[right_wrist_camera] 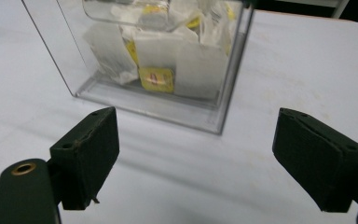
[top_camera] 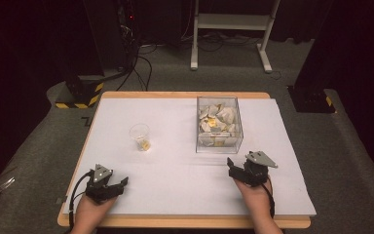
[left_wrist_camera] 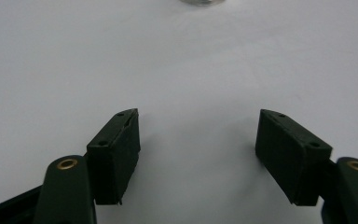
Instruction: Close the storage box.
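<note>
on the white table (top_camera: pixel 175 180), clear box (top_camera: pixel 218 125).

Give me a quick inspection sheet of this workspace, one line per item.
Surface: white sheet over a wooden table.
Job's things: clear box of white sachets; clear cup with one yellowish piece inside, left of the box.
Clutter: nothing seen.
Grippers: left tongs open, empty; right tongs open, empty, facing the box.
Cables: one trails from the left tongs; more on the floor behind.
Surroundings: grey carpet, white desk frame, hazard-striped base.
</note>
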Tool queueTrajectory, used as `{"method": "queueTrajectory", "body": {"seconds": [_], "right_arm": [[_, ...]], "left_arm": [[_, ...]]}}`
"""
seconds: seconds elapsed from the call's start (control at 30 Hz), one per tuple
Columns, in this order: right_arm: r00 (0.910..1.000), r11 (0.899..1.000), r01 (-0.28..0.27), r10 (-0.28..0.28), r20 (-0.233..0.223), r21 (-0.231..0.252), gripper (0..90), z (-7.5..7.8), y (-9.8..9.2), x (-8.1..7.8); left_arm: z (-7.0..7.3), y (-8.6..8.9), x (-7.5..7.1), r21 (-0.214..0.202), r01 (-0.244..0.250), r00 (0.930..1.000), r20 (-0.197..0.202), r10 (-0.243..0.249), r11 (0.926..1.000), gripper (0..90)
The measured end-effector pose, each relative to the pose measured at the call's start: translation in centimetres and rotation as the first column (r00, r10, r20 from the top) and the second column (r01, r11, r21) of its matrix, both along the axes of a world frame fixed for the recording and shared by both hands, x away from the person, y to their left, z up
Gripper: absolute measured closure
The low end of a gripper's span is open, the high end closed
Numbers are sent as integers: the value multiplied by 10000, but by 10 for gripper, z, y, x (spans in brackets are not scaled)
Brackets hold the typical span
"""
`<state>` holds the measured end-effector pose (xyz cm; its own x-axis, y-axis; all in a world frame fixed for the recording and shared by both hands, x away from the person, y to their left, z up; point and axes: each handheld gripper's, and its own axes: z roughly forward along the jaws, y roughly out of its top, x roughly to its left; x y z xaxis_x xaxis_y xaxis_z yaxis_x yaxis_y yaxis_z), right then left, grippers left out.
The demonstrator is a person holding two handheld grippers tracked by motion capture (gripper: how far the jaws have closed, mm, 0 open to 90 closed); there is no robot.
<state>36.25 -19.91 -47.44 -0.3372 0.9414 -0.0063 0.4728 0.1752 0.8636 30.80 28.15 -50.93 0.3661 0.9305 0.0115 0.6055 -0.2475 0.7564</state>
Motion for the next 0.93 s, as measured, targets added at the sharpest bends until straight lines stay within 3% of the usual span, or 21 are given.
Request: {"method": "queueTrajectory", "body": {"seconds": [0.2,0.37,0.5,0.57,0.63,0.93], "right_arm": [[9992,9989,260,-272,-293,-397,159,-10,-28,-20],[9981,9947,436,-474,-387,-936,162,-14,-38,-30],[9966,9854,614,-693,-446,-1590,161,-17,-48,-41],[9960,9848,628,-721,-521,-1622,161,-18,-50,-42],[9929,9859,537,-696,-969,-1583,163,-24,-53,-41],[9934,9886,614,-739,-881,-1375,190,-25,-53,-43]], "left_arm": [[0,0,0,-38,-11,10000,1,11,10000,309],[0,0,0,-52,-26,10000,4,26,10000,309],[0,0,0,-56,-45,10000,3,45,10000,309],[0,0,0,-58,-48,10000,5,48,10000,309],[0,0,0,-25,-42,10000,26,42,10000,309],[0,0,-1,-25,-35,10000,35,35,10000,308]]}}
